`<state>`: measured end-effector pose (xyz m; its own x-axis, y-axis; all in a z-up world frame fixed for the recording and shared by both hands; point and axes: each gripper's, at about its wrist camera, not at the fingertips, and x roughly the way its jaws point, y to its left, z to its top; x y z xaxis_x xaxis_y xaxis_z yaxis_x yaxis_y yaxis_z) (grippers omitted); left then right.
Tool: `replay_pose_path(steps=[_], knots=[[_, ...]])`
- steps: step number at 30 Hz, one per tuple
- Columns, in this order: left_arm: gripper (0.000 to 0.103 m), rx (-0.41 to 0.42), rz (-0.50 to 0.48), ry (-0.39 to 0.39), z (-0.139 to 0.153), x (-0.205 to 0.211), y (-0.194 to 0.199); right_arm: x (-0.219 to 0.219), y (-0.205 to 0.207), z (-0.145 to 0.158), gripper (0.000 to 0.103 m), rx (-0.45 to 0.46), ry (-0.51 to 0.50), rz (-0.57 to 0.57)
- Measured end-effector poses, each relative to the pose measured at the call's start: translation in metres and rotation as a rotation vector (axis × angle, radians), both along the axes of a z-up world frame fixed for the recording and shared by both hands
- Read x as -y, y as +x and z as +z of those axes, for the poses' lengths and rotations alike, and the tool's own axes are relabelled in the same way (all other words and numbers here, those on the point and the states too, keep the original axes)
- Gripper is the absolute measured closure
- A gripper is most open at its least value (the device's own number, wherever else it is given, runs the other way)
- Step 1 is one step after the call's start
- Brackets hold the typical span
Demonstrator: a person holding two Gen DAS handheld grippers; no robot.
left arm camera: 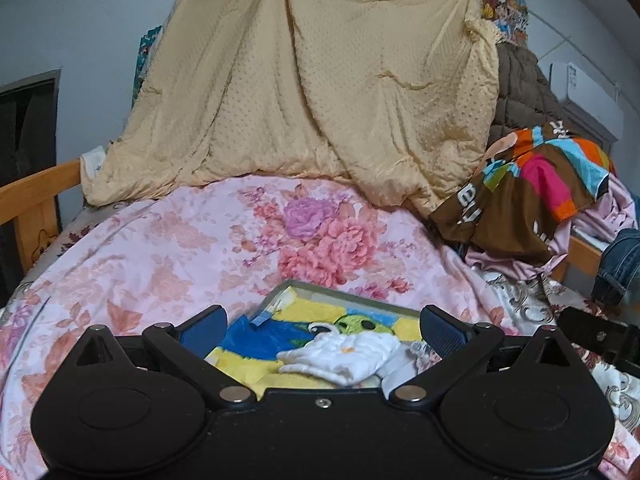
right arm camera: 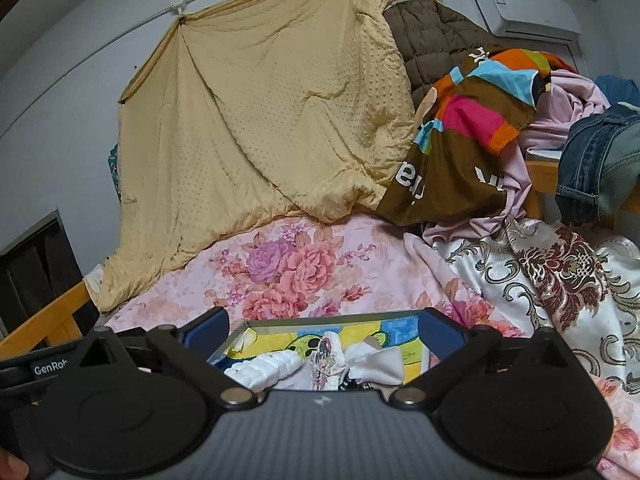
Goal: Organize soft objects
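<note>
A flat yellow and blue picture board (left arm camera: pixel 256 350) with a grey rim lies on the floral bedspread (left arm camera: pixel 160 248). A small white knitted garment (left arm camera: pixel 344 354) lies on it, between the fingers of my left gripper (left arm camera: pixel 322 328), which is open and empty. In the right wrist view the same board (right arm camera: pixel 400 334) carries white socks (right arm camera: pixel 264 372), a printed sock (right arm camera: pixel 326 360) and a white cloth (right arm camera: pixel 380 362). My right gripper (right arm camera: pixel 324 330) is open above them and holds nothing.
A tan dotted quilt (left arm camera: pixel 312 80) hangs at the back. A colourful brown cloth (right arm camera: pixel 472 128), pink fabric (right arm camera: pixel 560 112) and jeans (right arm camera: pixel 596 160) are piled at the right. A wooden bed rail (left arm camera: pixel 36 196) runs along the left.
</note>
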<state>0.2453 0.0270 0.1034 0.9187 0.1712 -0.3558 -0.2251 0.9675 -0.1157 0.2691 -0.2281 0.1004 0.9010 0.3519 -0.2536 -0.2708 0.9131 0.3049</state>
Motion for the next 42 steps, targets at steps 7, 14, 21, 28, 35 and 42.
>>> replay_pose_path(steps=[7,14,21,28,35,42], knots=[[0.001,-0.023,0.030,-0.027,-0.006,-0.002,-0.017,0.006,-0.019,0.001,0.000,0.006,-0.029,-0.020],[0.001,0.032,0.048,-0.007,-0.005,0.004,-0.046,0.012,-0.030,-0.003,0.000,-0.011,-0.038,-0.033],[0.001,0.084,0.044,0.010,0.003,0.014,-0.071,0.016,-0.046,-0.004,0.000,-0.009,-0.028,-0.033],[0.001,0.089,0.047,0.019,0.009,0.016,-0.094,0.017,-0.064,-0.004,0.000,-0.001,-0.040,-0.026],[0.001,0.098,0.044,-0.004,0.013,0.017,-0.120,0.018,-0.087,-0.003,0.000,0.027,-0.058,-0.024],[0.001,0.078,0.039,0.002,0.008,0.022,-0.141,0.020,-0.102,-0.005,0.000,0.029,-0.060,-0.010]])
